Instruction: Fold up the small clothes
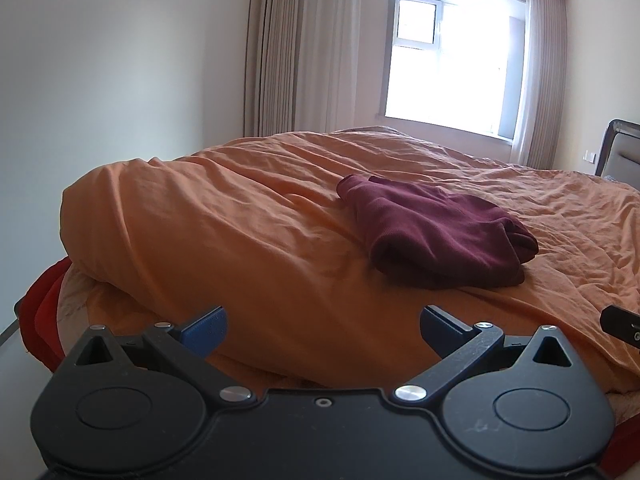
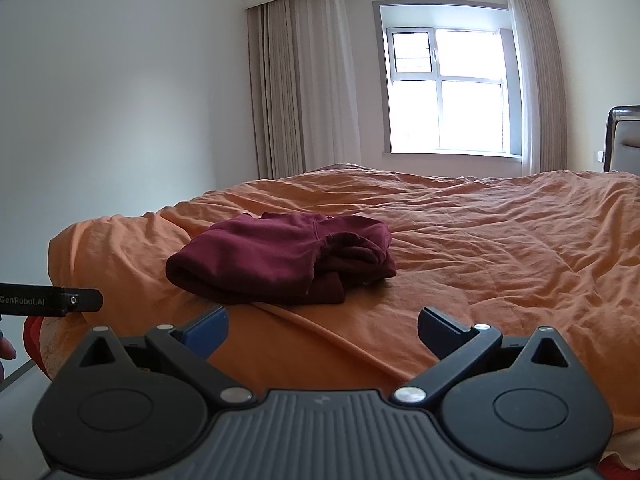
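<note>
A folded maroon garment (image 1: 436, 232) lies on the orange duvet (image 1: 240, 240) of my bed. My left hand-held gripper (image 1: 322, 328) and right hand-held gripper (image 2: 322, 330) hover near it, both spread wide, holding nothing.

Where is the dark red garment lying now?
The dark red garment lies bundled on the orange duvet, near the bed's left end, ahead of both open grippers; the window is behind it.

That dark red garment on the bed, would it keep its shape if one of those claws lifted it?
Probably not. The maroon garment lies in soft folded layers, so it would likely droop and unfold when lifted at one spot. It looks light. Pushed, it would probably bunch up on the wrinkled orange duvet instead of sliding.
</note>
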